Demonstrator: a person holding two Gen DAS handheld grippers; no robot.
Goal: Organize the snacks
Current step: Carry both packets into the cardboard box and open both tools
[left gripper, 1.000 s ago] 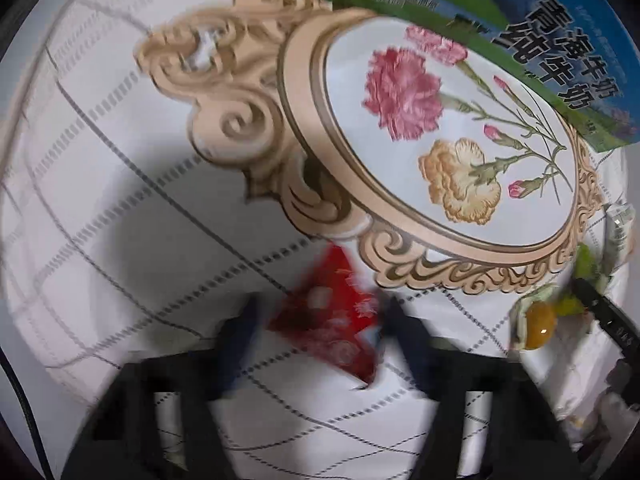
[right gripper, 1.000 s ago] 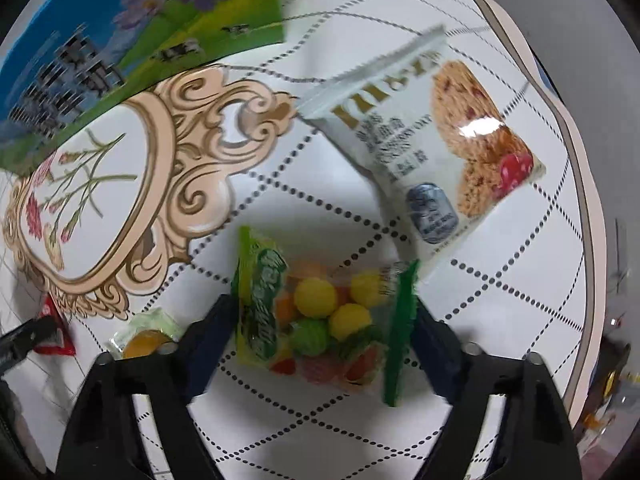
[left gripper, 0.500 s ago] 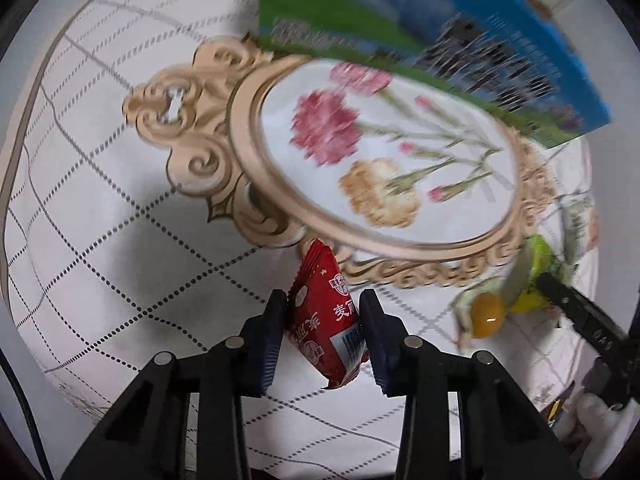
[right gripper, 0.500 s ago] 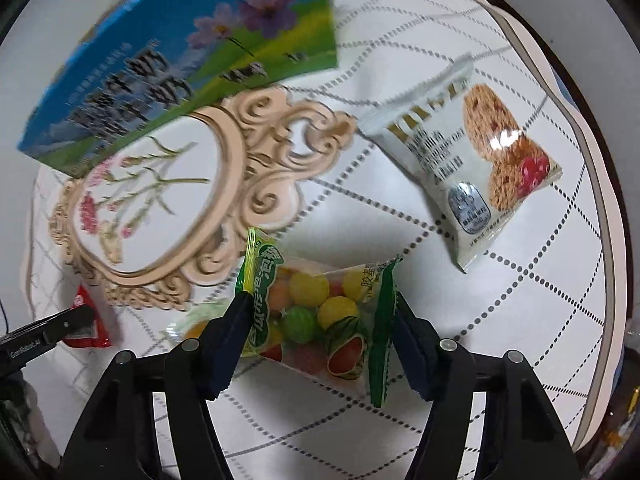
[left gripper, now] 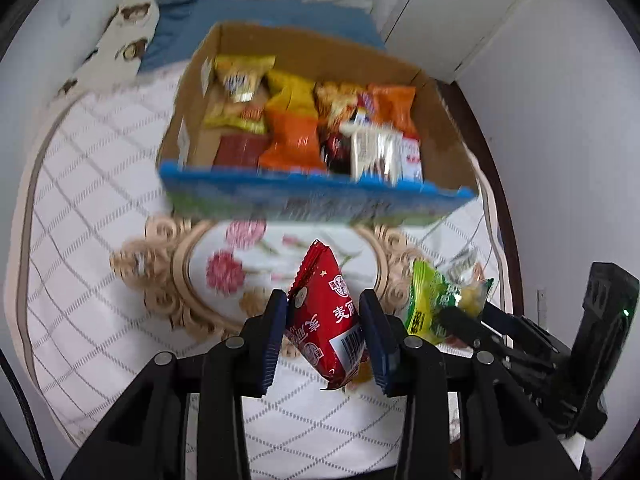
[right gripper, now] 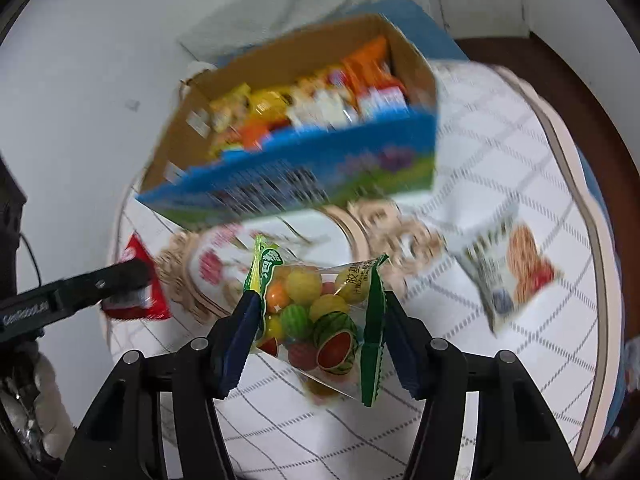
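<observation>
My left gripper (left gripper: 325, 322) is shut on a red snack packet (left gripper: 326, 316) and holds it above the tablecloth. My right gripper (right gripper: 318, 322) is shut on a clear bag of fruit gum balls with green ends (right gripper: 316, 316), also lifted. An open cardboard box with a blue printed front (left gripper: 304, 200) holds several snack packets and stands at the back of the table; it also shows in the right wrist view (right gripper: 304, 184). The right gripper and its green bag (left gripper: 436, 300) show at the left view's right. The red packet (right gripper: 138, 276) shows at the right view's left.
A white oat-cookie packet (right gripper: 508, 276) lies on the checked tablecloth (right gripper: 500, 168) at the right. The cloth has a floral oval print (left gripper: 240, 272) in front of the box. A blue cushion (left gripper: 248, 12) and white cabinet doors (left gripper: 460, 20) are behind the box.
Both grippers closed on their packets and lifted them off the cloth. The views tilted up, so the box's open top and its contents now show.
</observation>
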